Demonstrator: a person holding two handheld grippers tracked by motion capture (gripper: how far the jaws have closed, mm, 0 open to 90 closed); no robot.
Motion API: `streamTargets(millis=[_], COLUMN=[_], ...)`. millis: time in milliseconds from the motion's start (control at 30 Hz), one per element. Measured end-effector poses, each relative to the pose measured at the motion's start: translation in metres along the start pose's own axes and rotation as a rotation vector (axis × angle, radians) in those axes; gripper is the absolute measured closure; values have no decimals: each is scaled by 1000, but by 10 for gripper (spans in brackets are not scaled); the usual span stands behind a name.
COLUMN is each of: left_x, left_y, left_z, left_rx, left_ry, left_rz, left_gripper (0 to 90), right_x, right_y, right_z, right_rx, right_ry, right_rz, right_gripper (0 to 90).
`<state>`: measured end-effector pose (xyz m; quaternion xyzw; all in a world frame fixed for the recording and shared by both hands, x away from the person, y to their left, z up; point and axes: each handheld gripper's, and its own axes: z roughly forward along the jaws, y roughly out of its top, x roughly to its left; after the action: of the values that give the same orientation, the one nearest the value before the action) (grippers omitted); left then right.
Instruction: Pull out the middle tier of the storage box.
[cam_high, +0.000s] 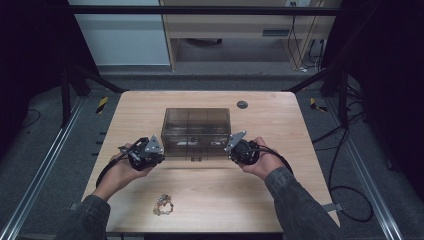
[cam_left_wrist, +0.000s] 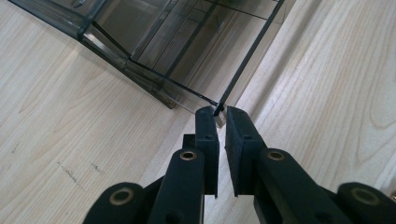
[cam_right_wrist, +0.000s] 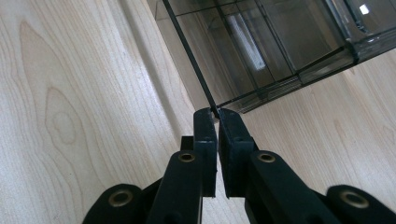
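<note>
A smoky see-through plastic box (cam_high: 196, 125) with inner dividers stands in the middle of the wooden table (cam_high: 210, 195). My left gripper (cam_high: 161, 151) is at its front left corner. In the left gripper view the box (cam_left_wrist: 182, 42) has a thin wall edge pinched between the tips of the left gripper (cam_left_wrist: 219, 114), whose jaws are almost together. My right gripper (cam_high: 230, 150) is at the front right corner. In the right gripper view the right gripper (cam_right_wrist: 215, 113) is likewise shut on a thin corner edge of the box (cam_right_wrist: 280, 46).
A small tangled chain of jewellery (cam_high: 163, 205) lies near the table's front edge, left of centre. A round grey cable cap (cam_high: 242, 104) sits in the tabletop behind the box. Dark frame posts and cables stand on the floor at both sides.
</note>
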<state>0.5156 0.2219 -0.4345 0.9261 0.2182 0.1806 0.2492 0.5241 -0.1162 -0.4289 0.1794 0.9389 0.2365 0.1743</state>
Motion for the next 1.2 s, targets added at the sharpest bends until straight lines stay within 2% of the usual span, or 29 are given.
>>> streamTargets(millis=[300,333,533,1200], left_x=[-1,-2,-5,-14], left_y=[-3,-3,-4,-9], left_z=[-3,-3,-4,-9], left_rx=[14,1,15,19], left_ry=[-10,-9,-13,-16], left_rz=[19,10,28,37], left_gripper=[837,837,840,843], right_x=[5,6,10,18], right_y=[-2,-2,-3,-8], right_z=[-2,-2,-6,-8], right_rx=[-8,-8,-17,-12], right_ry=[13,16,3,32], right_rz=[1,0,-6,-17], right_gripper=[868,869,870,874])
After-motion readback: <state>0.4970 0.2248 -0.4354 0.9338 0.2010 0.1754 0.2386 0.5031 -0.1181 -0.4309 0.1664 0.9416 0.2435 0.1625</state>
